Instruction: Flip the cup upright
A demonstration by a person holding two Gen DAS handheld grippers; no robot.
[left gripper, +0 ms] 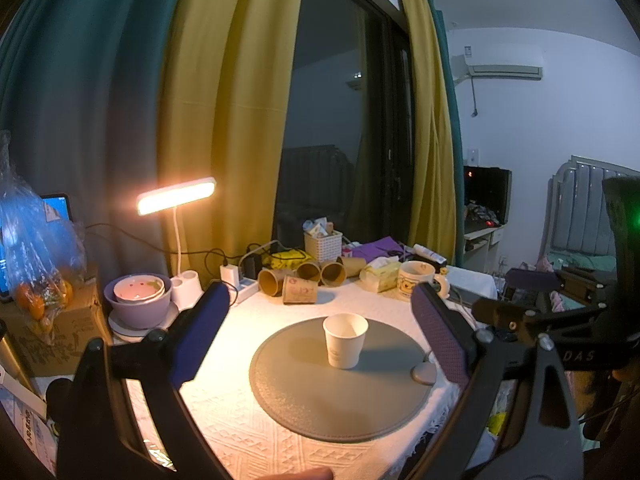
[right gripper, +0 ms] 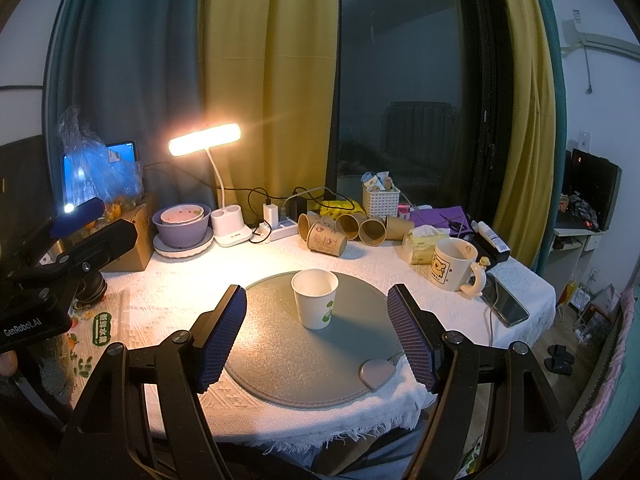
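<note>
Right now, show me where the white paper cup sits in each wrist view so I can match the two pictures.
Left wrist view: the white paper cup stands upright just right of centre, on the round grey mat.
Right wrist view: the cup stands upright at centre, on the mat's far half, showing a green print.
Shared landmark: the lit desk lamp, behind and left of the cup.

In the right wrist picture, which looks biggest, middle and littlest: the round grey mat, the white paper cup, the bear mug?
1. Round grey mat, clearly biggest.
2. White paper cup and bear mug look about alike; the cup is nearer the camera, so I won't rank them.
</note>
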